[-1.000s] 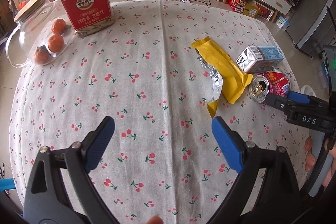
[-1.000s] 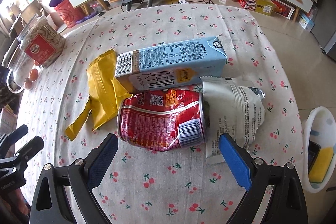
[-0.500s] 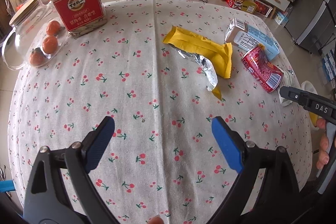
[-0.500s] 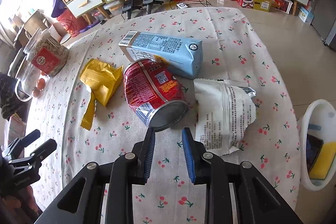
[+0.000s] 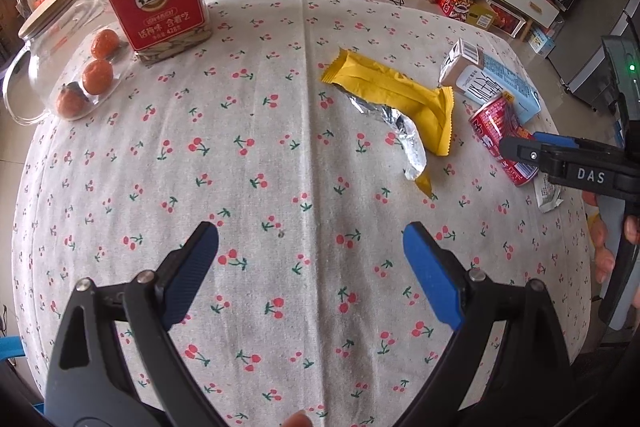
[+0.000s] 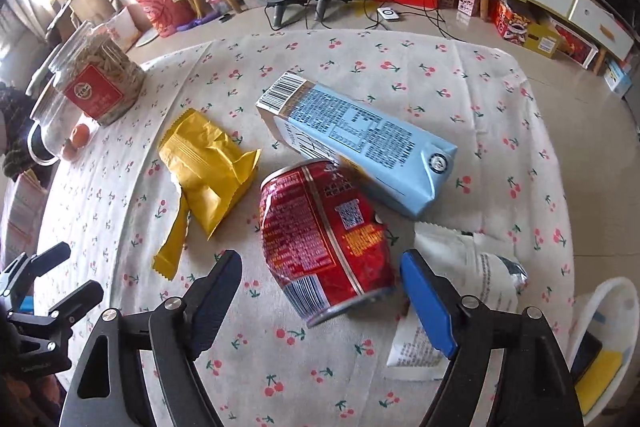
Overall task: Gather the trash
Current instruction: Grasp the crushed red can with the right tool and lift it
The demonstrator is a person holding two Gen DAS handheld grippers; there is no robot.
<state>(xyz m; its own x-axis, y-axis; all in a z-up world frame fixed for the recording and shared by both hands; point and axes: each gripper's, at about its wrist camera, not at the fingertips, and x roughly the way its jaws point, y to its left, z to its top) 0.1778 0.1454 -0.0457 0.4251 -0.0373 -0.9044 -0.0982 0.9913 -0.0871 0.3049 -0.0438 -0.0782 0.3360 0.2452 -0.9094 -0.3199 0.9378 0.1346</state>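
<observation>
Both wrist cameras look steeply down along their fingers at the bench [image 5: 280, 131]. The left sits farther back; the right hangs close over the red can [image 6: 324, 243], which both views show.

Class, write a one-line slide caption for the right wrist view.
Open right gripper poised around a dented red can, beside a blue carton and yellow wrapper.

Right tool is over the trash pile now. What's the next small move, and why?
Probably ease the right tool forward and down so its pads straddle the dented red can, then close. Its jaws have just been opening and stand wide, with the can's near end lying just ahead of them, untouched. The can lies on its side against the blue carton.
</observation>
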